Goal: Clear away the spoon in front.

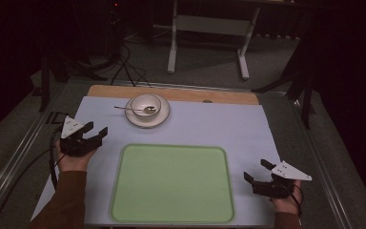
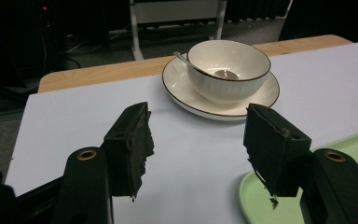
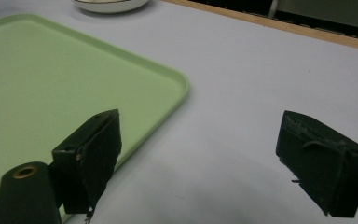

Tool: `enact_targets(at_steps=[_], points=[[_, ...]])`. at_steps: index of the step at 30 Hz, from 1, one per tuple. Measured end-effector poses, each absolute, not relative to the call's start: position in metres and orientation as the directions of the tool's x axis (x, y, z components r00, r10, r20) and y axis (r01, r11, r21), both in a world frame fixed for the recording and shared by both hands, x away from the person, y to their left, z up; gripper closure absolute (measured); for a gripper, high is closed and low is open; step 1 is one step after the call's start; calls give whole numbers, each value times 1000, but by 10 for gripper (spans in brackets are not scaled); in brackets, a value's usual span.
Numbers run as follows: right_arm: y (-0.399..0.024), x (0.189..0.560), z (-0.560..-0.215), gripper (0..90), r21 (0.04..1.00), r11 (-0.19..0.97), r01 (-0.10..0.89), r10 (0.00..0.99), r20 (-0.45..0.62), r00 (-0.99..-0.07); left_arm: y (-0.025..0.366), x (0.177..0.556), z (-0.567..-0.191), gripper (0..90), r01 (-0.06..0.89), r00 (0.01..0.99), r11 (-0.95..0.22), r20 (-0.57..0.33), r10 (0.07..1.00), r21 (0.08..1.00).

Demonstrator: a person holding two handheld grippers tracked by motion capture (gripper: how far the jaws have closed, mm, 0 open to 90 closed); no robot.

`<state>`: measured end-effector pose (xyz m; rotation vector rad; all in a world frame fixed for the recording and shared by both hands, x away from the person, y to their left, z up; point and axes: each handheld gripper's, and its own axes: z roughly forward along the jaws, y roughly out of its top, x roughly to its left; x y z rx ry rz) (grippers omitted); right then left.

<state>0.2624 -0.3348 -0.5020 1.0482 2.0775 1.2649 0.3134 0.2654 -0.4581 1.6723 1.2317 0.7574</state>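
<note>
Jaws spread wide on both grippers, nothing between them. Left gripper [image 1: 86,136] hovers at the left of the desk [image 1: 248,129], just left of the green tray [image 1: 171,183], pointed toward the far side; in the left gripper view its jaws frame the white bowl [image 2: 228,70]. Bowl sits on a white saucer [image 2: 186,95] at the far centre of the desk, a metal spoon [image 2: 200,70] resting inside it with the handle leaning over the left rim. Right gripper [image 1: 262,176] is low at the near right, just beside the tray's right edge, well apart from the bowl.

Progress, judged: nothing gripped or touched yet; tray is bare; bowl, saucer and spoon sit together, apart from the tray. Work looks at its start, with the left gripper nearest the bowl set. Reach, grasp and any transfer remain
</note>
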Motion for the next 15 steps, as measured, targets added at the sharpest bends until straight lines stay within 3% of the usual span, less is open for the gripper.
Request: enact_targets(at_steps=[15], points=[[-335, 263, -502, 138, 891, 279, 358, 810, -17, -587, 256, 340, -452, 408, 407, 331, -132, -11, 944, 904]])
